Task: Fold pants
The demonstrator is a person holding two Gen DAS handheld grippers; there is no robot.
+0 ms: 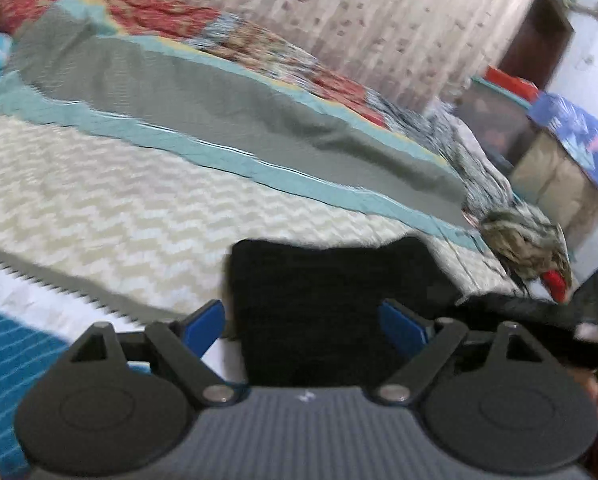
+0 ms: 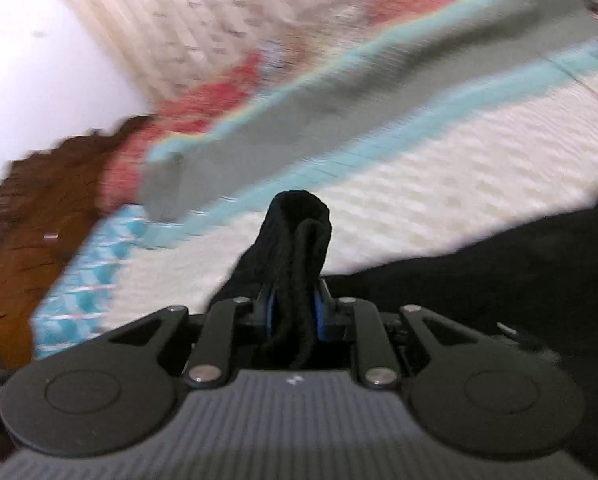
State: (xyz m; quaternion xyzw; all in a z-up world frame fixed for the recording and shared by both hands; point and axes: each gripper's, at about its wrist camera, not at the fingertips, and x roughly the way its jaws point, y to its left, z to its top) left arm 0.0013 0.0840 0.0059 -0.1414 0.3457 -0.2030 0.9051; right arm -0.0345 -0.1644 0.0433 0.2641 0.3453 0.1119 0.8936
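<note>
The black pants (image 1: pixel 323 300) lie on the cream zigzag bedspread (image 1: pixel 111 208). In the left wrist view my left gripper (image 1: pixel 303 320) is open, its blue fingertips (image 1: pixel 207 320) spread either side of a flat black part of the pants. In the right wrist view my right gripper (image 2: pixel 293 312) is shut on a bunched fold of the pants (image 2: pixel 299 232) that sticks up between the blue pads. More black cloth (image 2: pixel 519 272) trails to the right. Both views are motion-blurred.
A folded grey and teal quilt (image 1: pixel 227 120) lies across the bed behind the pants, with a red patterned cover (image 1: pixel 111 4) beyond it. A curtain (image 1: pixel 359 12) hangs behind. Boxes and a blue cloth (image 1: pixel 571 136) stand right of the bed. A wooden headboard (image 2: pixel 31 216) shows at left.
</note>
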